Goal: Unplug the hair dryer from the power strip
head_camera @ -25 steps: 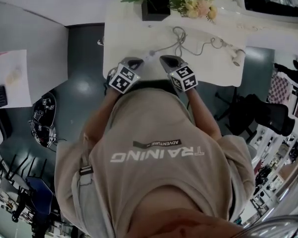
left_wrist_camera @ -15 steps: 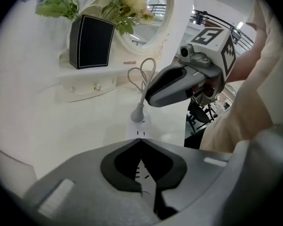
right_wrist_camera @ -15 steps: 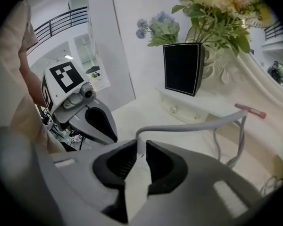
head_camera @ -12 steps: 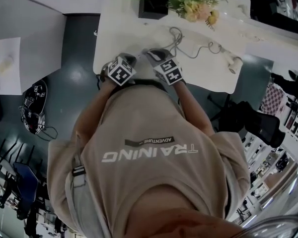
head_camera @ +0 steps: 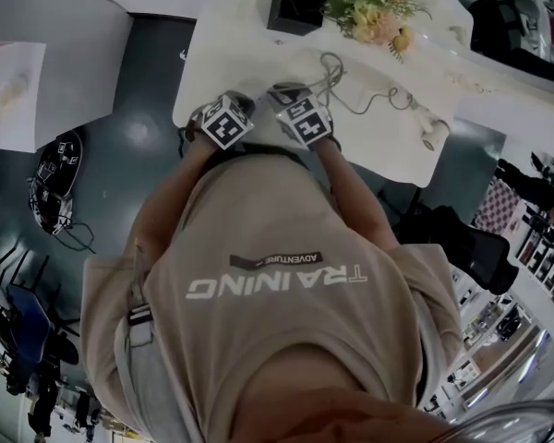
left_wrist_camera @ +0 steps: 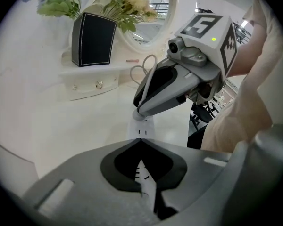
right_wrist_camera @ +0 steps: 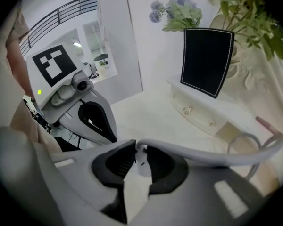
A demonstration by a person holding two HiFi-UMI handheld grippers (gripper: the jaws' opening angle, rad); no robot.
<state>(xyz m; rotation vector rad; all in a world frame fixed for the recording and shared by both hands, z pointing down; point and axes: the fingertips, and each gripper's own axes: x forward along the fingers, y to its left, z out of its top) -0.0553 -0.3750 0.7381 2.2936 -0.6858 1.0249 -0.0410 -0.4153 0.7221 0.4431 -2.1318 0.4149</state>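
Left gripper (left_wrist_camera: 140, 141): jaws together, tips meeting, nothing gripped; it sits low over the flat white plastic power strip (left_wrist_camera: 141, 127), whose slotted face shows through the gap under the pads.
Right gripper (right_wrist_camera: 137, 149): jaws clamped on the small white plug (right_wrist_camera: 142, 164) at the end of the grey rubber cable (right_wrist_camera: 203, 154); the cable leaves the jaw tips and runs off to the right, then loops.
From the left gripper view, the right gripper's tip is down on the far end of the strip, plug against the strip's face; can't tell how deep the pins sit.
Head view: both grippers are side by side at the near edge of the white tabletop (head_camera: 231, 53), cubes nearly touching; the cable curls across the top to the white hair dryer (head_camera: 432, 135), which lies near the table's right edge, well apart from the strip.
Square black vase (head_camera: 295, 12) with yellow and pink flowers (head_camera: 374, 17) stands at the far edge, on a low white drawer shelf (left_wrist_camera: 89, 79).
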